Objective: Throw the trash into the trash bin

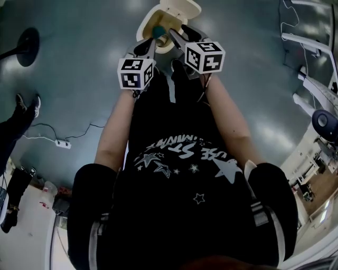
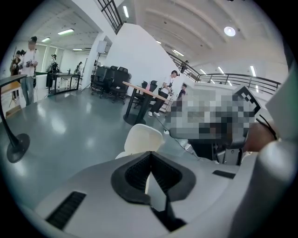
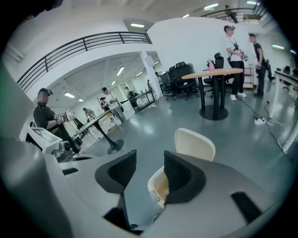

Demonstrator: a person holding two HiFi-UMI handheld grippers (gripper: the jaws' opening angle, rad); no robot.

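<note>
The cream trash bin (image 1: 170, 15) stands on the grey floor (image 1: 79, 68) just ahead of the person, its lid tipped up and back so the mouth is open. From the right gripper view the inside wall of the bin (image 3: 161, 187) looks pale yellow, and I cannot make out anything lying in it. A small teal thing (image 1: 158, 32) shows right at the tips of the left gripper, over the bin's mouth. Whether it is the trash, or held at all, I cannot tell.

There is plenty of open floor round the bin. On the left are a black round stand base (image 1: 26, 45) and, nearer, a white power strip (image 1: 63, 143) on its cable, both well apart from the bin. On the right, white frames (image 1: 317, 89) stand off to the side. Farther off, a round table (image 3: 212, 73) on a black pedestal has people standing beside it.

The person's bare forearms reach forward close together, the two marker cubes side by side.

The left gripper (image 1: 154, 40) has its jaws together: in the left gripper view (image 2: 150, 160) the ribbed pads meet at the tip, with only a pale sliver behind them. The right gripper (image 1: 175, 35) has its jaws apart and grips nothing (image 3: 149, 169), with the bin showing through the gap.
</note>
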